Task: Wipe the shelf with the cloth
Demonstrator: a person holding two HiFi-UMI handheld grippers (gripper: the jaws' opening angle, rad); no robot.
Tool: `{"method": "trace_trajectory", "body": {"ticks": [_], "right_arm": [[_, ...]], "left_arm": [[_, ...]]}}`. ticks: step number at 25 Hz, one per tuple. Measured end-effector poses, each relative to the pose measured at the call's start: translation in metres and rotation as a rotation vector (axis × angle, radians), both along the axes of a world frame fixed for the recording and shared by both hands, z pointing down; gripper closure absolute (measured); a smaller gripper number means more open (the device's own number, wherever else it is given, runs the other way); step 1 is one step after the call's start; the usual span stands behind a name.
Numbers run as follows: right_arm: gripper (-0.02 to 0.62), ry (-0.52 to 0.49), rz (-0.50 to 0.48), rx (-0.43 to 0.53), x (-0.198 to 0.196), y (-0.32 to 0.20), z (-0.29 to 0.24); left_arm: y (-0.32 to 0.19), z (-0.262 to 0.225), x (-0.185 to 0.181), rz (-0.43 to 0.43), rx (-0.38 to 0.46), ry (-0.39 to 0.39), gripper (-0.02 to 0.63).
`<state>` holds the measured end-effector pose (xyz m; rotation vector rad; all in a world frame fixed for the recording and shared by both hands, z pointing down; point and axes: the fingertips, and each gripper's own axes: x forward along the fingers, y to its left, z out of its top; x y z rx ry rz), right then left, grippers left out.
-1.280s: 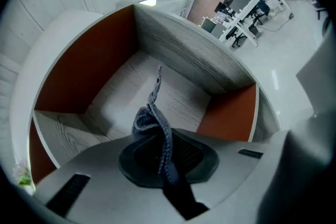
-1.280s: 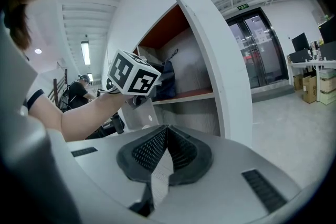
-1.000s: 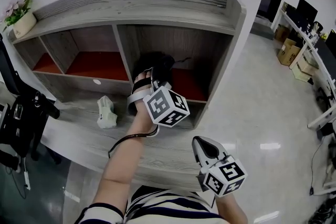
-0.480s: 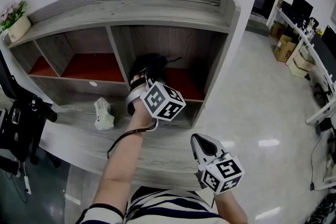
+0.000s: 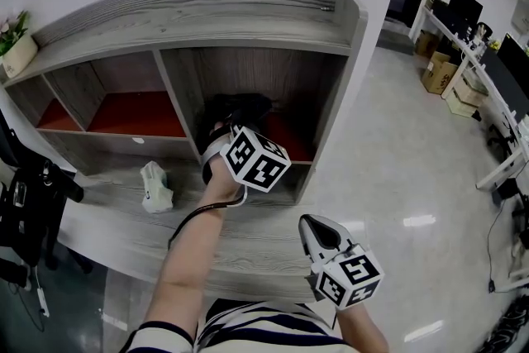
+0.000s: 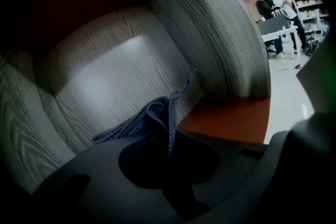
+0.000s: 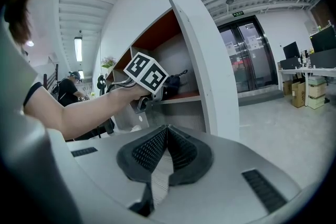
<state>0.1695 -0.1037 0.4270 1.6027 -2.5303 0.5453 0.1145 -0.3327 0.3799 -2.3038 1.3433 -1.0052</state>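
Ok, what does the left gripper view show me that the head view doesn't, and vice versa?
Only the left gripper view: the blue cloth pinched in the left gripper, close to the compartment's grey back wall. Only the head view: the right gripper held low with jaws together, a white object on the lower ledge, and the whole shelf. Both: the compartment's red floor.

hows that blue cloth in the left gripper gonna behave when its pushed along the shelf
Probably floppy: the cloth folds and droops where the left gripper pinches it. Likely light, since a thin edge stands up on its own. It may bunch rather than slide flat on the shelf floor.
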Motion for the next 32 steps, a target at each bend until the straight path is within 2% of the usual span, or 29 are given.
{"method": "trace_trajectory", "body": {"ticks": [5,11,18,25,32], "right_arm": [[0.569,0.001,0.011,-0.003,0.002,0.003,0.0],[0.569,0.005,0.023,-0.01,0.005,0.009,0.001],[0.569,0.006,0.039,-0.015,0.01,0.016,0.001],[0.569,0.002,0.049,-0.017,0.012,0.022,0.002],[0.569,-0.004,0.031,-0.019,0.007,0.023,0.002]], "left_arm": [[0.013,0.007,0.022,0.118,-0.019,-0.013,0.571],[0.029,0.005,0.045,0.287,-0.058,0.041,0.571],[0.054,0.011,0.067,0.505,-0.101,-0.006,0.571],[0.088,0.012,0.074,0.699,-0.162,-0.019,0.571],[0.122,0.013,0.069,0.846,-0.213,-0.049,0.571]]}}
